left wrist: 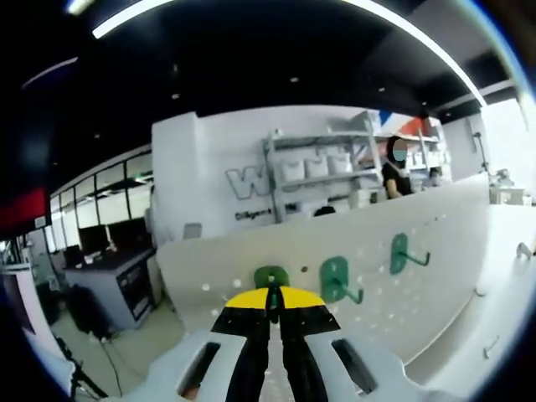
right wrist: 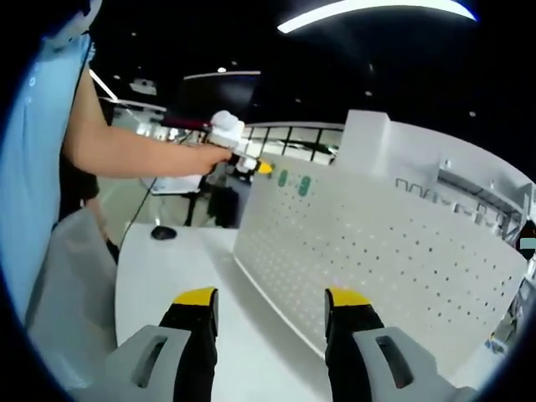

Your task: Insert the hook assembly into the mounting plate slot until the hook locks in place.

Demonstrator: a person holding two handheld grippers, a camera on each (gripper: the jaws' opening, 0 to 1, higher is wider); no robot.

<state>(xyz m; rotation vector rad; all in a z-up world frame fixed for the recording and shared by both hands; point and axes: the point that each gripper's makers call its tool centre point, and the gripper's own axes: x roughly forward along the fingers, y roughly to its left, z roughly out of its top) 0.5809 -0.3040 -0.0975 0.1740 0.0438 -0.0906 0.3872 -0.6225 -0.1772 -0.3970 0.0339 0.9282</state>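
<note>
White perforated metal forms the mounting plate, an upright pegboard standing on a white table; it is the landmark for all positions below. In the left gripper view, the left gripper is pressed up to the plate face with its yellow-tipped jaws drawn together on a green hook assembly, whose backing sits against the holes just above the jaw tips. Two more green hooks hang on the plate further to the right along the same row, prongs projecting outward. The held hook's prong is hidden behind the jaws, so whether it is seated in a slot cannot be told. Beyond the plate's top edge stand grey shelving with white bins and a person. In the right gripper view, the right gripper hangs over the table before the plate with jaws spread wide and nothing between them. At the plate's far end, a person's arm reaches in; the green hooks there are small and indistinct. A dark small object lies on the table, unidentifiable.
</note>
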